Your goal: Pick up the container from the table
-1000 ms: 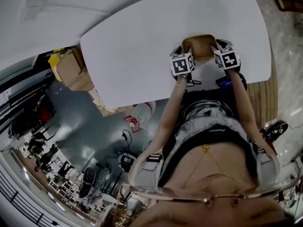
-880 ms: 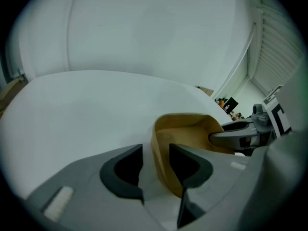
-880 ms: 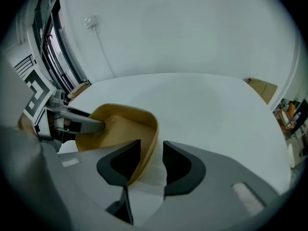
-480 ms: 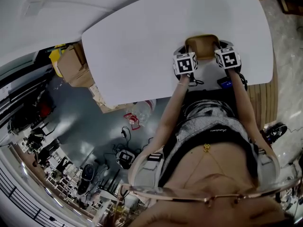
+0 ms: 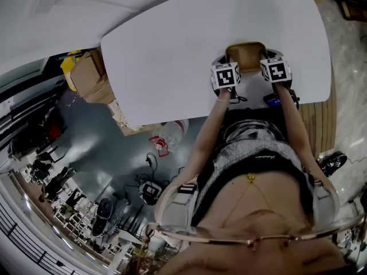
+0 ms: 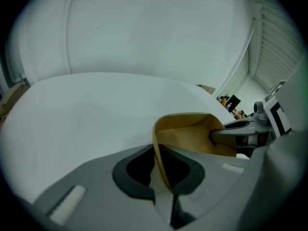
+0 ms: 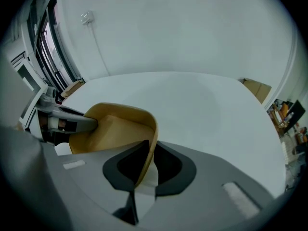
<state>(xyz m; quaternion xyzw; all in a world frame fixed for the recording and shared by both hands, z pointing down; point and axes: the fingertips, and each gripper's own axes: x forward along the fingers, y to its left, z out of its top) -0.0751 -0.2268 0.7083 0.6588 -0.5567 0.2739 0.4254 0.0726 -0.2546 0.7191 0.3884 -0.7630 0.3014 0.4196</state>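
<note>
A tan open-topped container point(image 5: 246, 55) stands on the white table point(image 5: 172, 44) near its front edge. My left gripper point(image 5: 225, 65) is at its left wall and my right gripper point(image 5: 268, 59) at its right wall. In the left gripper view the thin container wall point(image 6: 161, 148) runs between the jaws of the left gripper point(image 6: 161, 177), which are shut on it. In the right gripper view the container point(image 7: 115, 129) has its rim between the jaws of the right gripper point(image 7: 143, 170). Those jaws have just been closing and now press on the wall.
A small dark device point(image 5: 272, 100) lies at the table's front edge by my right arm. On the floor to the left are cardboard boxes point(image 5: 86, 82), a clear plastic bottle point(image 5: 172, 133) and loose cables point(image 5: 152, 191). A white wall rises behind the table.
In the head view both grippers stay at the container's two sides. The picture has shifted only slightly and the container has not left the table.
</note>
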